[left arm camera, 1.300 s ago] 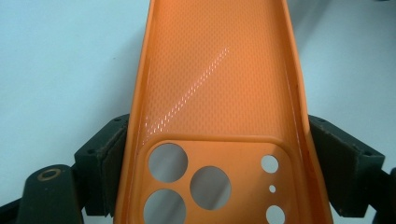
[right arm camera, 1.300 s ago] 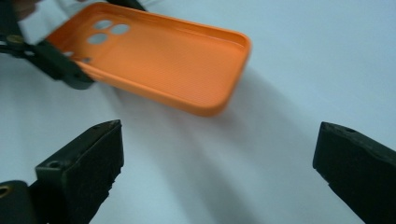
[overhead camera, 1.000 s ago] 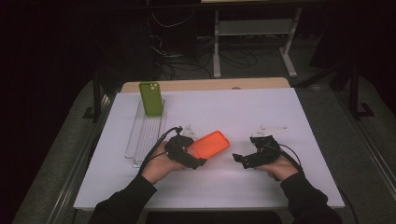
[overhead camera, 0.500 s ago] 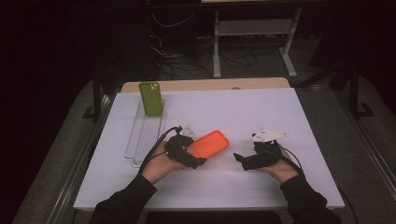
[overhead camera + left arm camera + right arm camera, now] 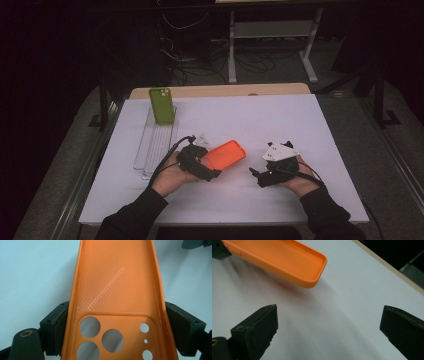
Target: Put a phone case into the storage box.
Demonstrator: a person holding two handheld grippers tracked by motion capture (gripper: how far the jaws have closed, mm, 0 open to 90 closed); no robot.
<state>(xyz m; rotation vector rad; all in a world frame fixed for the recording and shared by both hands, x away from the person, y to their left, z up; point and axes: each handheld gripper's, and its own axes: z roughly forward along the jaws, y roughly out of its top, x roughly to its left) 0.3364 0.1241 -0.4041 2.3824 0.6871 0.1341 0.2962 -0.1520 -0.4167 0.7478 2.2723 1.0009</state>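
My left gripper (image 5: 209, 164) is shut on an orange phone case (image 5: 226, 154) and holds it just above the white table top (image 5: 260, 120). In the left gripper view the two black pads (image 5: 58, 327) press the case's (image 5: 115, 290) long sides at the end with the camera cutouts, and the hollow inside faces up. My right gripper (image 5: 257, 177) stands open to the right of the case, low over the table, jaws pointing left toward it. The right gripper view has nothing between the wide jaws of that gripper (image 5: 329, 325), and the case's free end (image 5: 282, 257) hangs ahead.
A green phone (image 5: 162, 105) stands upright at the far end of a clear slotted rack (image 5: 155, 145) on the table's left. A wooden strip (image 5: 220, 91) runs along the far edge. Dark floor, cables and a stand lie beyond.
The right gripper has shifted and turned a little, so its pale top plate shows more. The left gripper and the orange case have stayed in place.
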